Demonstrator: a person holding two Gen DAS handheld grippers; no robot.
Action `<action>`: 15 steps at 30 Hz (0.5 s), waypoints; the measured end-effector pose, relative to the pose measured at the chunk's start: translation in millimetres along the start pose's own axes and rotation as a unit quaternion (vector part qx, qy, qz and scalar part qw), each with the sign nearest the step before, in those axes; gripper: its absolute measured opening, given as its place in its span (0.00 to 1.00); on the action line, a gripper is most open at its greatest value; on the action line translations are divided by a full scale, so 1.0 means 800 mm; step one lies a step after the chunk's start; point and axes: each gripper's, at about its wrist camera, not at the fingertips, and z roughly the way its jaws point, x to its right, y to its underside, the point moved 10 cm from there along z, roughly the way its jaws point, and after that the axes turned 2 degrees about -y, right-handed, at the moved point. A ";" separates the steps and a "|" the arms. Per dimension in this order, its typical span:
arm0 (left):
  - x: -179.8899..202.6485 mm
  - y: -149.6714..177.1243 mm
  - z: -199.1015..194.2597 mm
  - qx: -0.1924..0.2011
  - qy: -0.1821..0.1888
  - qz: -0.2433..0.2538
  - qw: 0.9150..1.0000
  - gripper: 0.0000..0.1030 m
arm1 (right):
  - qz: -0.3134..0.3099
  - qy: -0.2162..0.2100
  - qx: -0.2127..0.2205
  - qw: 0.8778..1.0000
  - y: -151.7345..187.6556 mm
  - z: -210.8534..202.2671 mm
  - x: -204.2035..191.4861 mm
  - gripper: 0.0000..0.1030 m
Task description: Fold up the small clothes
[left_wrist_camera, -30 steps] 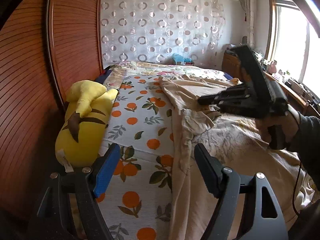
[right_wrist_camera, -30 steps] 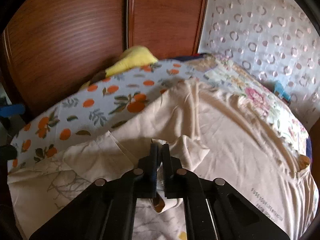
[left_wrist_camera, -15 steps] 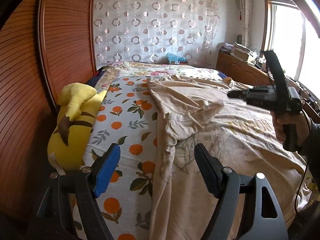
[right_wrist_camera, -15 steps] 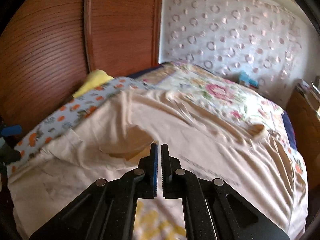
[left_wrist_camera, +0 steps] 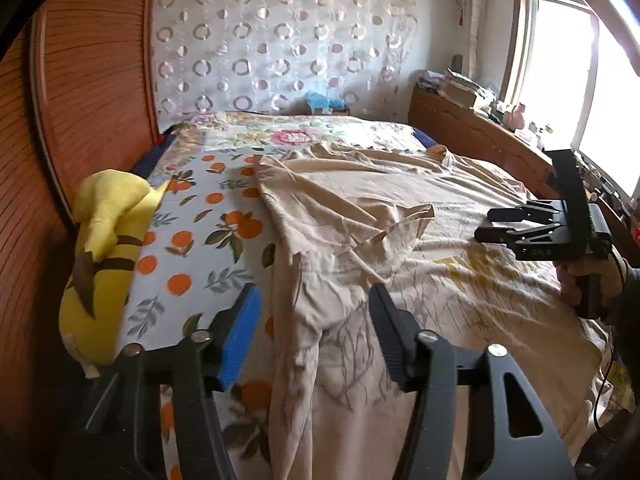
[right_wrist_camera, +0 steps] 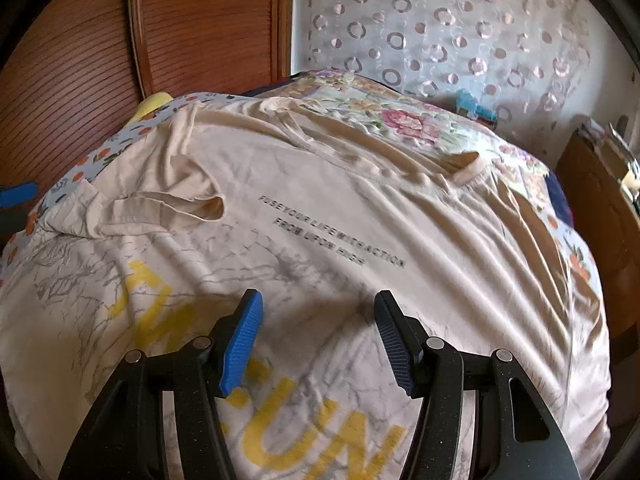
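Note:
A beige T-shirt (left_wrist_camera: 360, 208) with black lettering and a yellow print lies spread on the bed, collar (right_wrist_camera: 468, 168) at the far end. Its left sleeve (right_wrist_camera: 172, 196) lies folded inward on the chest. My left gripper (left_wrist_camera: 313, 296) hovers over the shirt's left side edge. Its jaws are closing, the cloth lies below them and the pads do not press it. My right gripper (right_wrist_camera: 318, 298) hangs over the yellow print (right_wrist_camera: 168, 320), jaws opening, nothing between them. In the left wrist view the right gripper (left_wrist_camera: 485, 225) is at the right, held by a hand.
A yellow plush toy (left_wrist_camera: 104, 240) lies along the bed's left edge against the wooden wardrobe doors (left_wrist_camera: 80, 80). The orange-print sheet (left_wrist_camera: 200, 232) shows left of the shirt. A wooden cabinet (left_wrist_camera: 460, 128) with clutter stands by the window at the right.
The right gripper went from shut to open and drew back from the folded sleeve to the printed lower part. The left gripper's jaws narrowed and it shifted over the shirt's left edge.

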 end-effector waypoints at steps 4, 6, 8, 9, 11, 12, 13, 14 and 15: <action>0.003 -0.011 0.021 -0.017 0.001 0.013 1.000 0.42 | 0.008 -0.007 -0.002 1.000 0.000 0.002 0.002 0.60; 0.005 -0.014 0.030 -0.028 0.012 0.015 0.999 0.37 | 0.010 -0.006 -0.002 1.000 -0.006 0.004 0.008 0.61; 0.005 -0.014 0.039 -0.041 0.017 0.014 0.999 0.36 | 0.009 -0.002 -0.002 1.000 -0.009 0.005 0.009 0.62; 0.005 -0.014 0.044 -0.049 0.016 0.015 0.999 0.36 | 0.008 -0.001 -0.002 1.000 -0.009 0.004 0.010 0.62; 0.005 -0.012 0.048 -0.060 0.012 0.019 0.998 0.32 | 0.009 0.000 -0.002 1.000 -0.013 0.007 0.008 0.63; 0.007 -0.011 0.047 -0.059 0.014 0.025 0.998 0.27 | 0.010 -0.001 -0.003 1.000 -0.014 0.009 0.008 0.63; 0.010 -0.010 0.044 -0.057 0.017 0.031 0.998 0.15 | 0.010 -0.001 -0.003 1.000 -0.014 0.009 0.008 0.63; 0.015 -0.008 0.041 -0.055 0.021 0.038 0.998 0.10 | 0.010 -0.001 -0.003 1.000 -0.014 0.009 0.008 0.63; 0.017 -0.007 0.037 -0.053 0.021 0.041 0.998 0.10 | 0.010 0.000 -0.002 1.000 -0.013 0.009 0.008 0.63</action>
